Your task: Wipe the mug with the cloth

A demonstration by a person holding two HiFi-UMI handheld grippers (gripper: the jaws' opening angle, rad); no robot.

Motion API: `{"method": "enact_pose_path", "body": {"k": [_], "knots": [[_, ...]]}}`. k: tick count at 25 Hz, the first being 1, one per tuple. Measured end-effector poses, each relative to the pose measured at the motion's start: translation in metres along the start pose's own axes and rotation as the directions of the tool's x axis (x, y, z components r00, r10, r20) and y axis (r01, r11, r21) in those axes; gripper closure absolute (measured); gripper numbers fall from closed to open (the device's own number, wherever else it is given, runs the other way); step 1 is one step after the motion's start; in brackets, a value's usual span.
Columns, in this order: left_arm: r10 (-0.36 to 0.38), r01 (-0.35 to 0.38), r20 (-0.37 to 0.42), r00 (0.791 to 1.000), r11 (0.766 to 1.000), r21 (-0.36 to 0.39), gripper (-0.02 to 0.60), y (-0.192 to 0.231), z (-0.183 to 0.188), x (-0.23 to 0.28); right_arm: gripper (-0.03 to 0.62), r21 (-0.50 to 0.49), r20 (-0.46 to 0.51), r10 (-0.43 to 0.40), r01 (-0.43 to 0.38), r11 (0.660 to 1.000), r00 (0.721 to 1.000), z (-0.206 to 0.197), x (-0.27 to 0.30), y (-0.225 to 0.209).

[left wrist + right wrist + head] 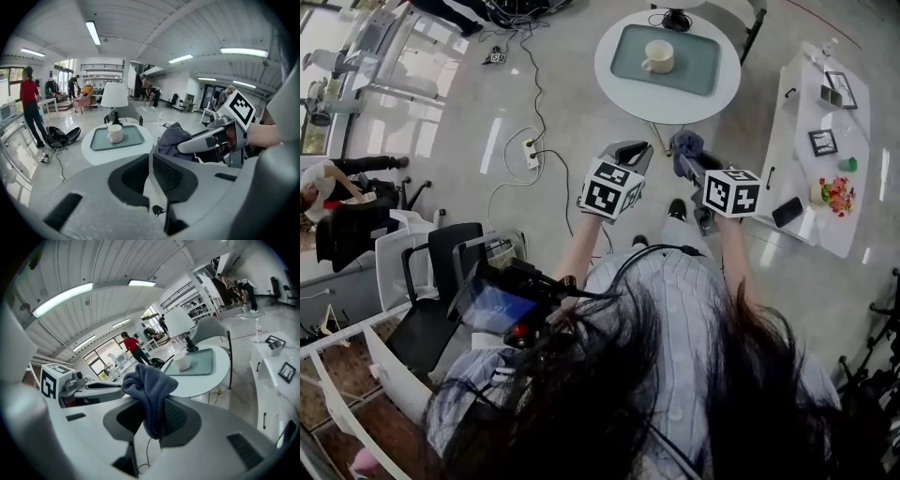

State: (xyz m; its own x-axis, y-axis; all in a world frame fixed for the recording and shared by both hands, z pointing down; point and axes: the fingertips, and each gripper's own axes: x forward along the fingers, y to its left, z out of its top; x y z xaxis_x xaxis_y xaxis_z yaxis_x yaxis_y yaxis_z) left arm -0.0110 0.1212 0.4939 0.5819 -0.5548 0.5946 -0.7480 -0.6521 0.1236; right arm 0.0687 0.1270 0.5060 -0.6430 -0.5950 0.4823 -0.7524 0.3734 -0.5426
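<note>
Right gripper (151, 420) is clamped on a blue-grey cloth (149, 383), which is bunched up above the jaws with a bit hanging below. Left gripper (151, 171) looks squeezed together with nothing in it, as far as I can tell. The white mug (657, 57) sits upright on a green tray (698, 75) on the round white table (623, 84), well ahead of both grippers.

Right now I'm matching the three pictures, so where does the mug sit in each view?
Head view: mug top centre, on the tray.
Left gripper view: mug left of centre, mid-height.
Right gripper view: mug right of centre, beyond the cloth.
Shared landmark: the tray under it.
</note>
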Motion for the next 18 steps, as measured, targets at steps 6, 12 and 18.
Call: {"method": "enact_pose_path", "body": {"k": [6, 12, 18], "knots": [[-0.023, 0.023, -0.018, 1.0, 1.0, -0.009, 0.543, -0.013, -0.037, -0.032, 0.499, -0.002, 0.008, -0.017, 0.017, 1.0, 1.0, -0.026, -0.013, 0.03], [-0.042, 0.041, -0.015, 0.999, 0.999, -0.012, 0.543, -0.027, -0.07, -0.067, 0.499, 0.01, 0.022, -0.036, 0.036, 0.999, 0.999, -0.06, -0.027, 0.061], [-0.061, 0.061, -0.018, 0.998, 0.998, -0.004, 0.543, -0.04, -0.097, -0.089, 0.499, 0.055, 0.048, -0.035, 0.032, 0.998, 0.998, -0.089, -0.042, 0.09]]}}
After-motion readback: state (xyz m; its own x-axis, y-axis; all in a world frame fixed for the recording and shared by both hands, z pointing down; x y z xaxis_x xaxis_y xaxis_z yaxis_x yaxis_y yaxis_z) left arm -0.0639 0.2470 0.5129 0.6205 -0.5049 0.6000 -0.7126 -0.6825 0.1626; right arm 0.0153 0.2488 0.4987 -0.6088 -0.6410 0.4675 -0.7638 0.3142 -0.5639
